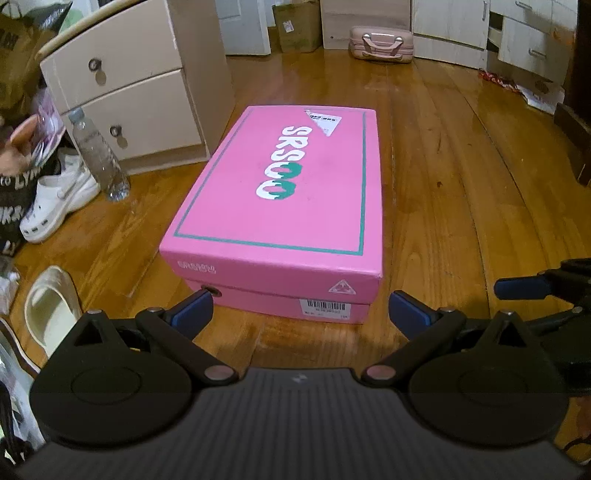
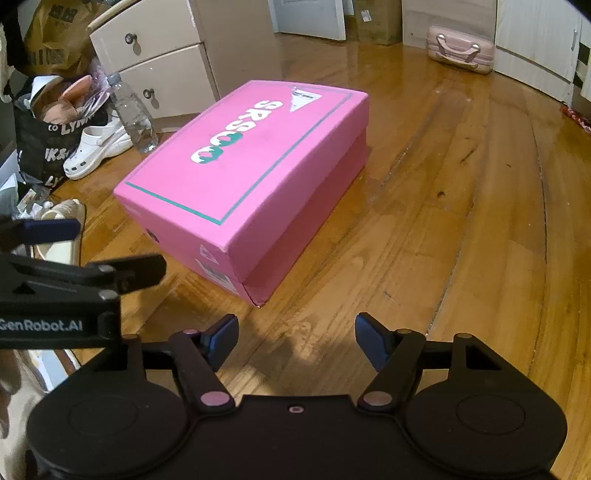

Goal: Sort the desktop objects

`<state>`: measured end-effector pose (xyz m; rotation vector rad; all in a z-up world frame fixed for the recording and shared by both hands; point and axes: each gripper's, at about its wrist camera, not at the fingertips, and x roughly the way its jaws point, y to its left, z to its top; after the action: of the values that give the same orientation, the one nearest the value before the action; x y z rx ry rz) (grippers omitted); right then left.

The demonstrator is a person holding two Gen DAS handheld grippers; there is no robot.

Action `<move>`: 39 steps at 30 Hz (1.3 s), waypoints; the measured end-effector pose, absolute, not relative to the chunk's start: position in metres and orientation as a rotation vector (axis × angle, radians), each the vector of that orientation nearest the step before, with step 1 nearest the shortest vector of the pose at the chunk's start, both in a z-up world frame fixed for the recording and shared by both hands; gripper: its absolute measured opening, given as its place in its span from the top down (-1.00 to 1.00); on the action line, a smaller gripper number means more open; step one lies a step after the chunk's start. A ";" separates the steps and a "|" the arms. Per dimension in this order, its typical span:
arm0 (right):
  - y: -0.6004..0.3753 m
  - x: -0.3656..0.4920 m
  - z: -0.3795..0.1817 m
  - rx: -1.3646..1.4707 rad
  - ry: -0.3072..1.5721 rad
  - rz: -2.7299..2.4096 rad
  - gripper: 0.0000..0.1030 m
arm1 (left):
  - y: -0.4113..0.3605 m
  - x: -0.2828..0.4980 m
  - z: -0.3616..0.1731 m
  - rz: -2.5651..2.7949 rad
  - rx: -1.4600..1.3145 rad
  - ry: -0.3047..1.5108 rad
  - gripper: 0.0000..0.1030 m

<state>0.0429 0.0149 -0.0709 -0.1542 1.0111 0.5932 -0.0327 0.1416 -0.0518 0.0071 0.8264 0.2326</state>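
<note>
A closed pink shoebox (image 1: 280, 192) with a white and green logo lies on the wooden floor; it also shows in the right wrist view (image 2: 251, 173). My left gripper (image 1: 301, 312) is open and empty, just short of the box's near end, its blue pads (image 1: 194, 314) level with the box's lower front face. My right gripper (image 2: 295, 339) is open and empty, over bare floor near the box's near right corner. The left gripper also shows at the left of the right wrist view (image 2: 51, 254).
A beige drawer cabinet (image 1: 140, 88) stands behind the box on the left. A clear plastic bottle (image 1: 98, 155), white shoes (image 1: 55, 203), a cream slipper (image 1: 50, 306) and bags crowd the left. A pink suitcase (image 1: 380, 44) and white cupboards (image 1: 454, 26) are at the back.
</note>
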 end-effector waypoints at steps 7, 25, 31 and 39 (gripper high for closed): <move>0.008 0.047 -0.086 -0.255 1.028 0.491 -0.47 | 0.129 -0.024 -0.056 0.187 0.030 0.853 -1.00; -0.015 0.061 -0.089 -0.104 1.049 0.501 -0.55 | 0.126 -0.028 -0.064 0.217 0.029 0.842 -1.00; -0.015 0.060 -0.089 -0.111 1.047 0.513 -0.55 | 0.121 -0.025 -0.065 0.202 0.038 0.857 -1.00; -0.013 0.058 -0.089 -0.135 1.043 0.523 -0.55 | 0.123 -0.022 -0.065 0.256 0.070 0.846 -1.00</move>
<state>0.0579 -0.0132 -0.0893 -0.1347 1.0428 0.5232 -0.0222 0.1233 -0.0647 0.0697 0.8456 0.2561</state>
